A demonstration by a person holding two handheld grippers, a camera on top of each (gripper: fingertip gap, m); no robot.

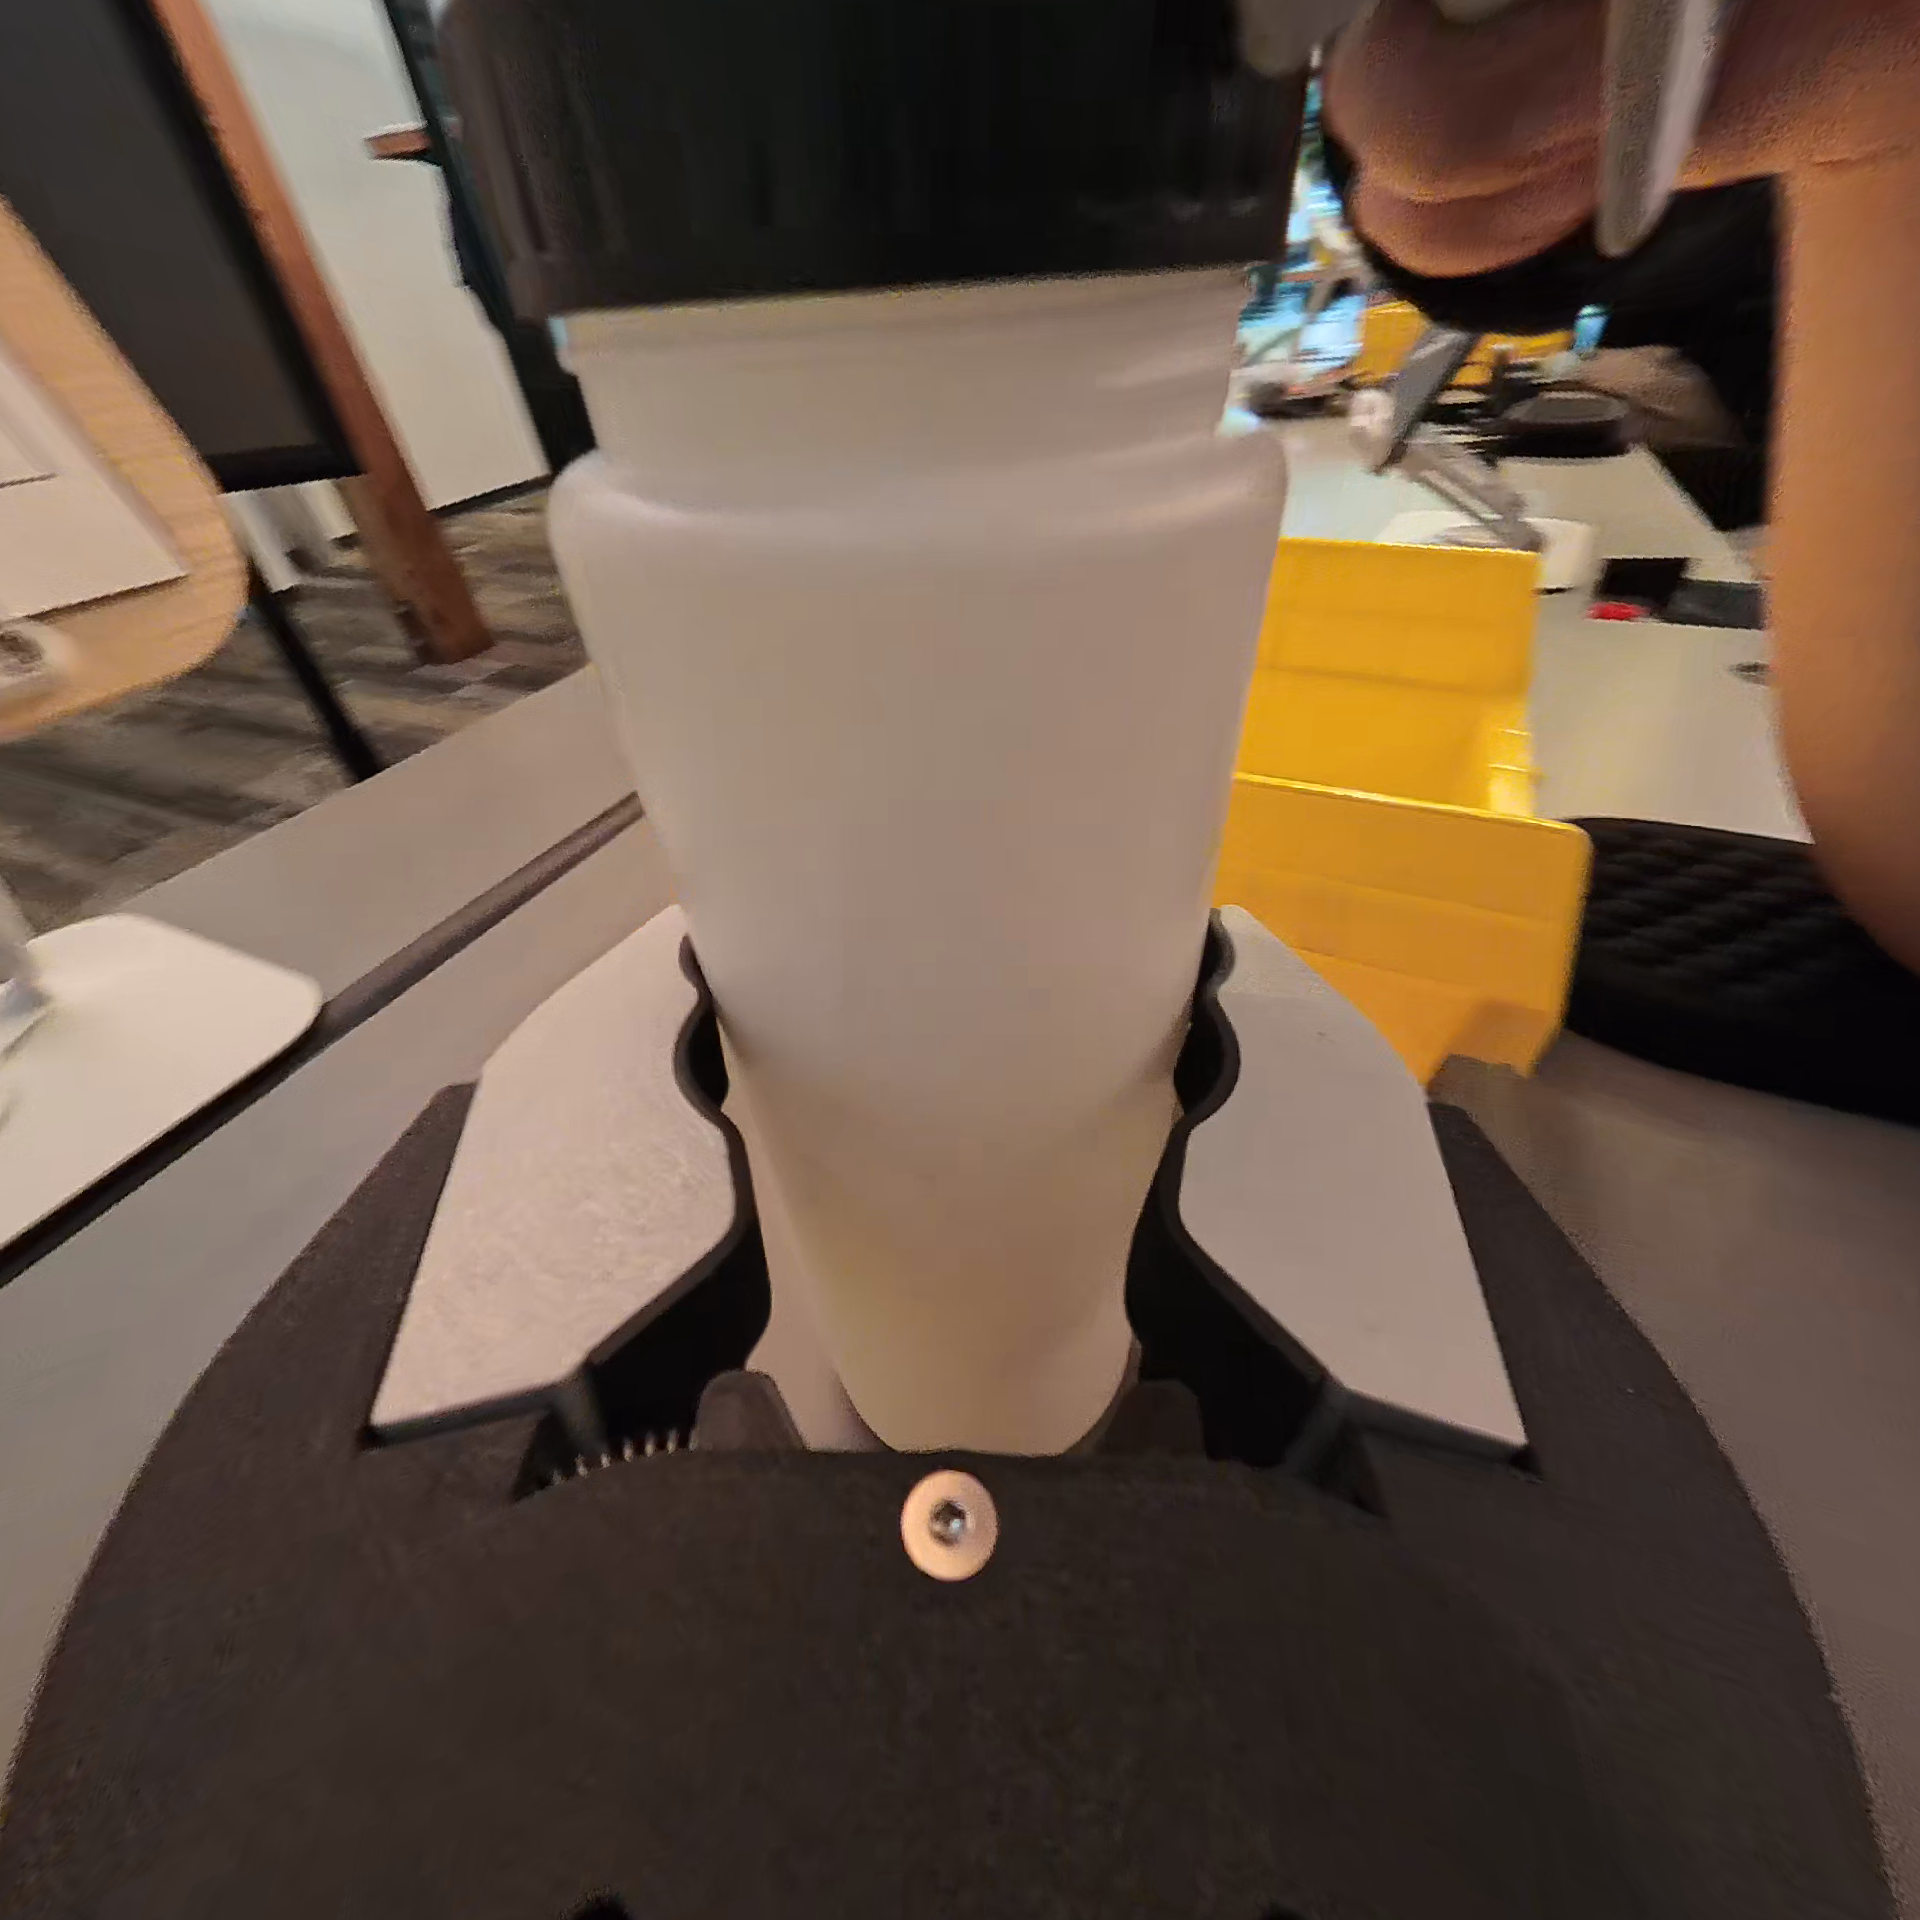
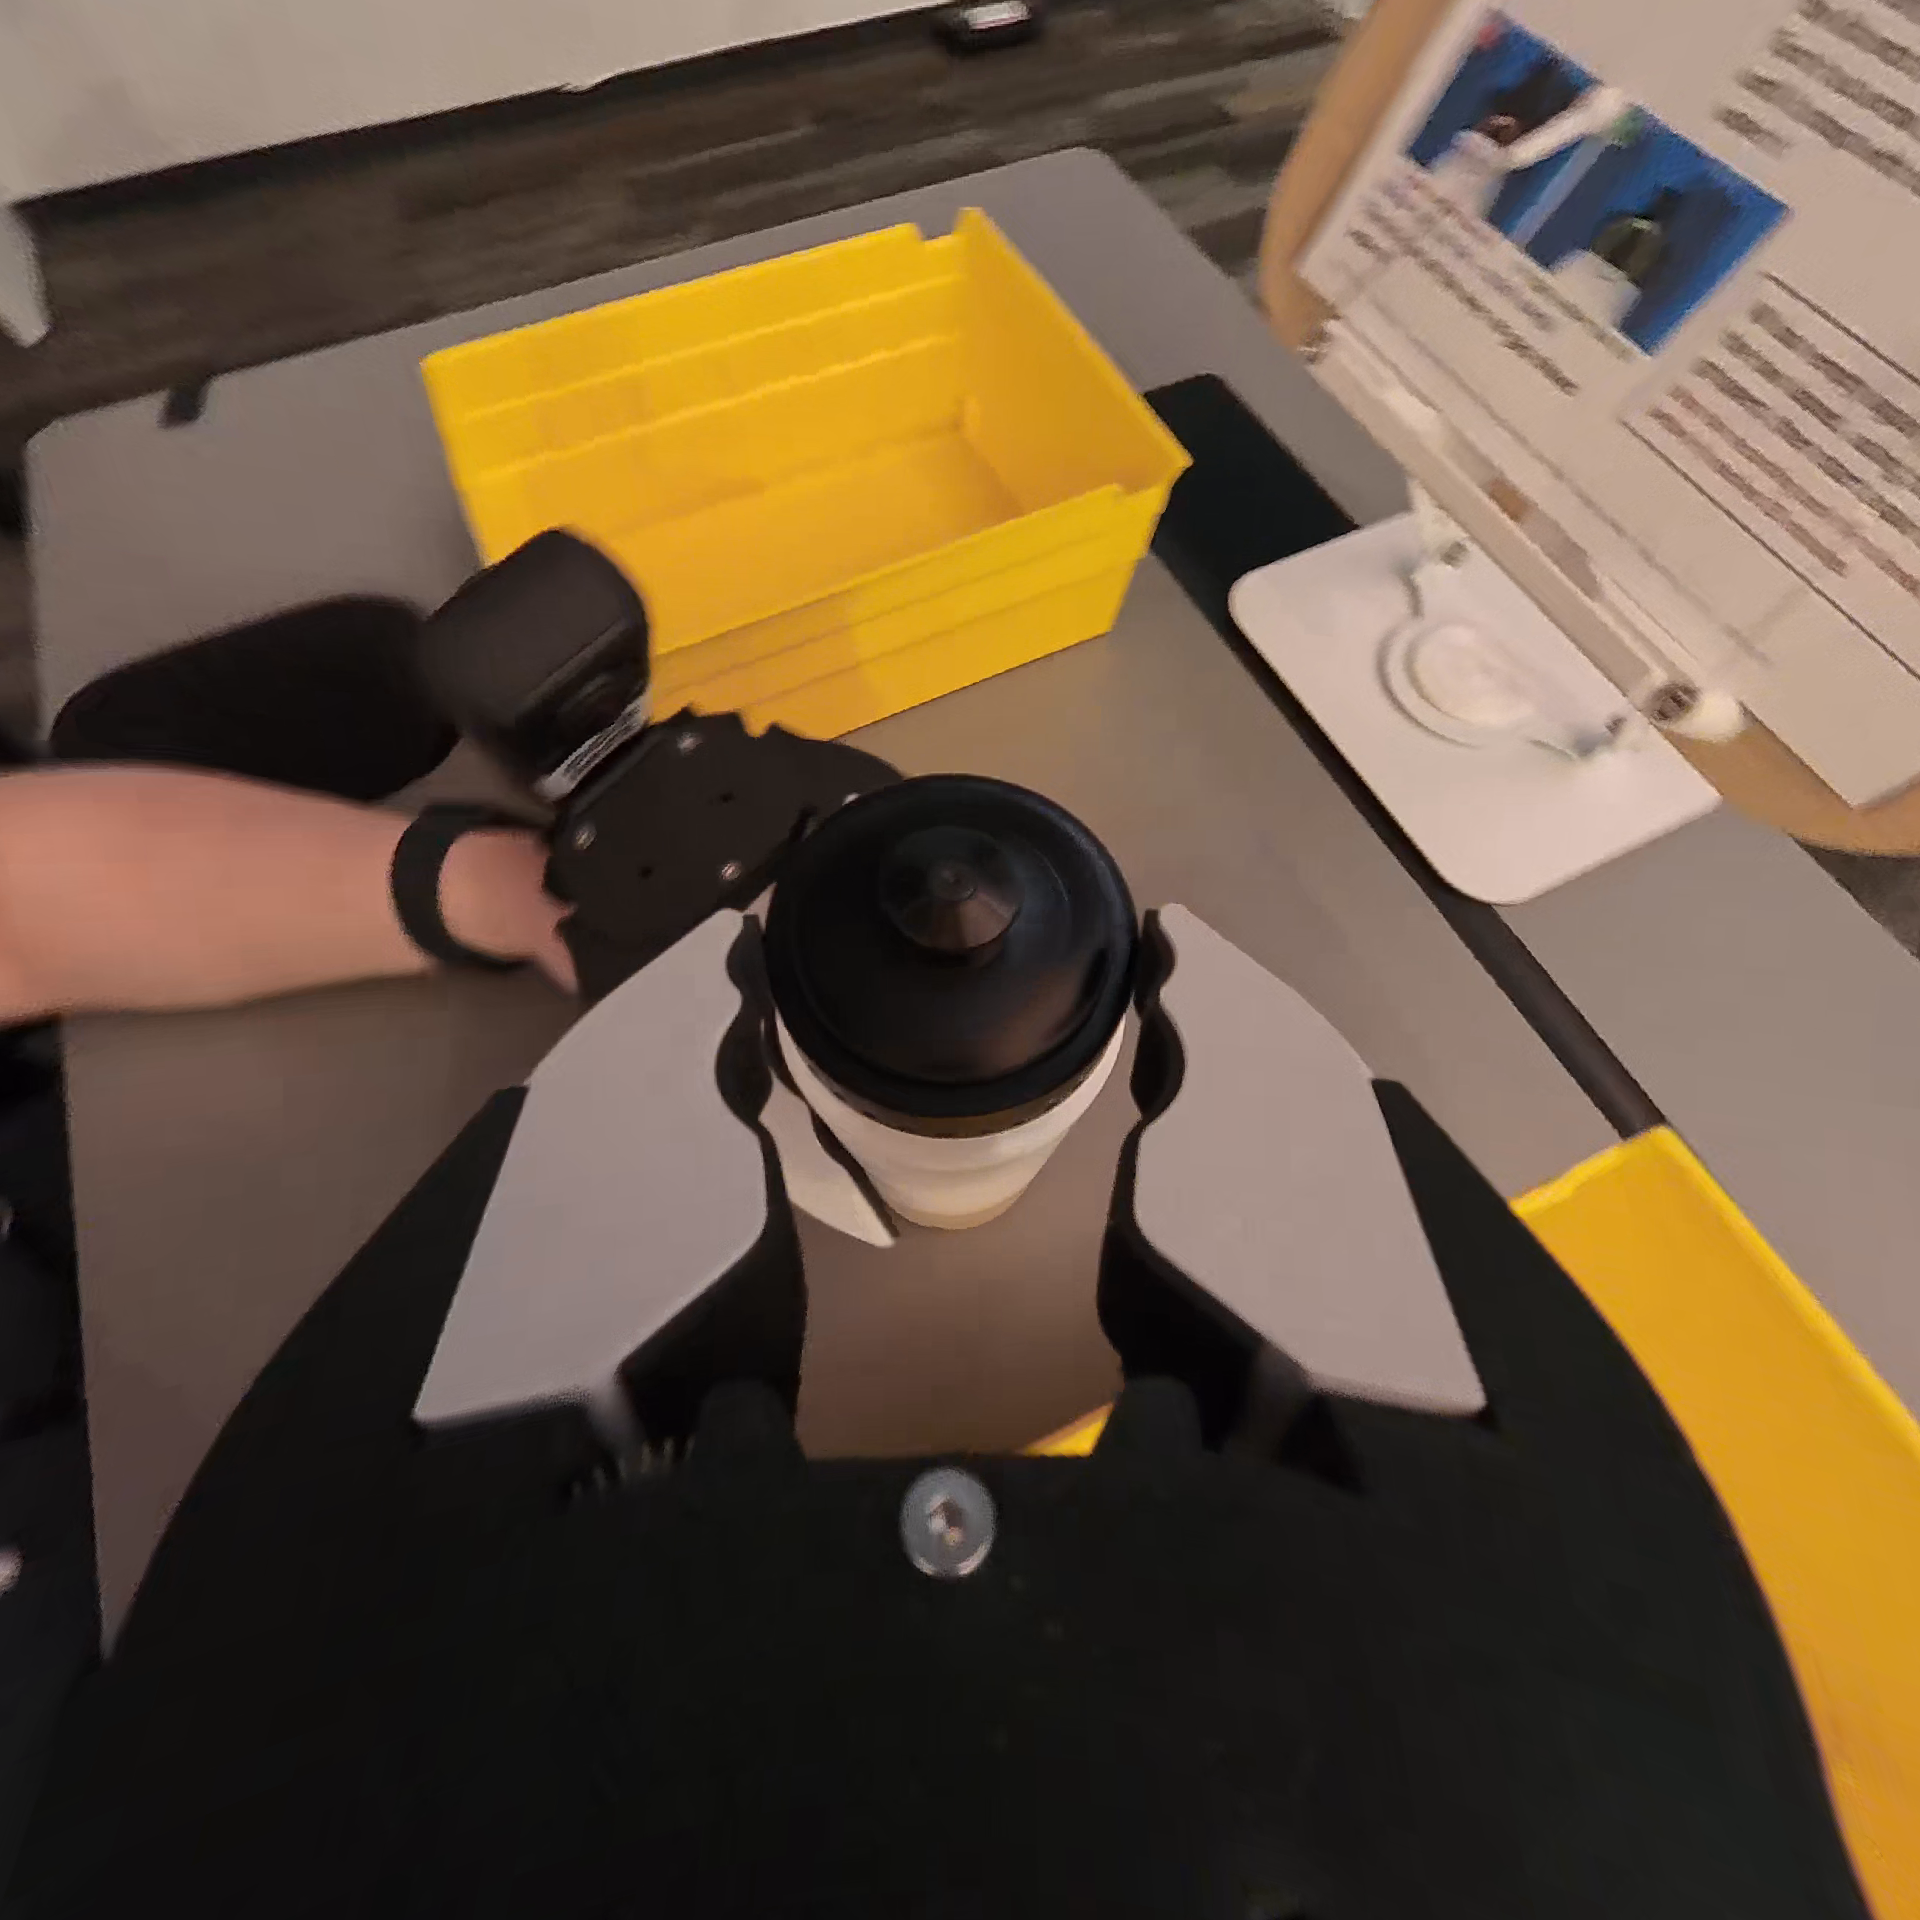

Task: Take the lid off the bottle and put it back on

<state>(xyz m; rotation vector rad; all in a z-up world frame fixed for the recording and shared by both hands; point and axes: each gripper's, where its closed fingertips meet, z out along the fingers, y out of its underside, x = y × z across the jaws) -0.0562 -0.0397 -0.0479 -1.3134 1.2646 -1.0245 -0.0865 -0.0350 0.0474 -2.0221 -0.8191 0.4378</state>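
A white plastic bottle (image 1: 935, 779) stands upright between the fingers of my left gripper (image 1: 956, 935), which is shut on its lower body. A black lid (image 1: 873, 135) with a centre nub sits on the bottle's neck, and a band of bare neck shows below it. In the right wrist view I look down on the lid (image 2: 951, 935). My right gripper (image 2: 951, 920) comes from above, and its jaws press the lid's rim on both sides. The bottle (image 2: 935, 1164) shows under the lid. The left gripper's black body (image 2: 665, 831) is held by a hand (image 2: 208, 883).
An open yellow bin (image 2: 810, 468) sits on the grey table (image 2: 1299, 790) behind the bottle. A second yellow bin (image 2: 1714, 1403) is at the lower right. A white stand (image 2: 1455, 707) holding printed sheets is at the right. A black mat (image 1: 1745, 956) lies beside the first bin.
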